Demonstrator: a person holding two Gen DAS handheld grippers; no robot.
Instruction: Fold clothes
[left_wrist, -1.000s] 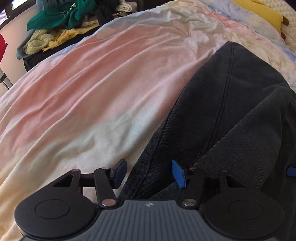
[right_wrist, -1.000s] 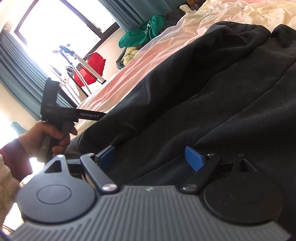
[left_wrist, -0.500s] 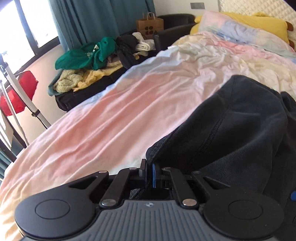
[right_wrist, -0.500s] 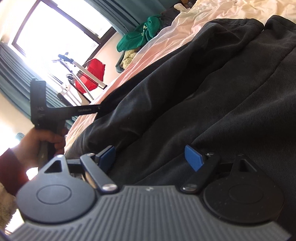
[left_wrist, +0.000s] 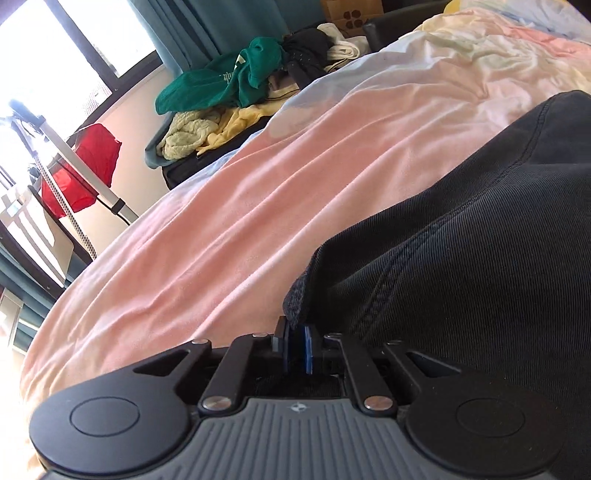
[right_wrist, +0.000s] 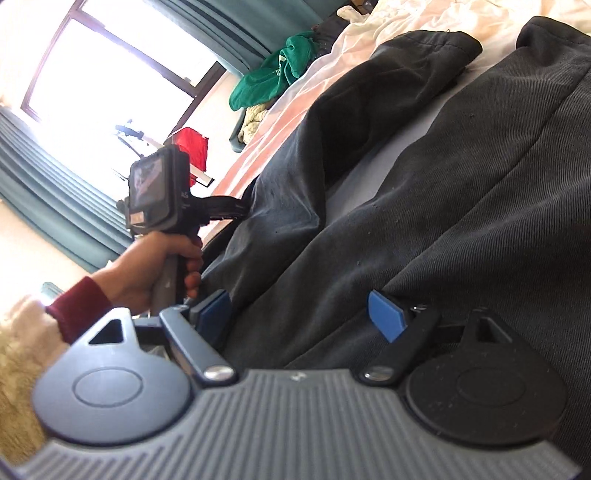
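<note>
A pair of dark grey trousers (left_wrist: 480, 229) lies on the bed; both legs show in the right wrist view (right_wrist: 461, 184). My left gripper (left_wrist: 295, 347) is shut on the edge of the left trouser leg and holds it lifted off the sheet. In the right wrist view the left gripper (right_wrist: 236, 206) shows at the left, held by a hand, pinching that leg's edge. My right gripper (right_wrist: 301, 317) is open, its blue pads (right_wrist: 386, 319) spread over the dark fabric near the other leg.
The bed has a pink and pale tie-dye sheet (left_wrist: 258, 206). A pile of clothes with a green garment (left_wrist: 236, 77) lies beyond the bed's far side. A red item (left_wrist: 88, 162) and a stand are by the window at the left.
My left gripper closed on the trouser leg's edge and has lifted it, tilting upward. The right gripper stayed open over the trousers.
</note>
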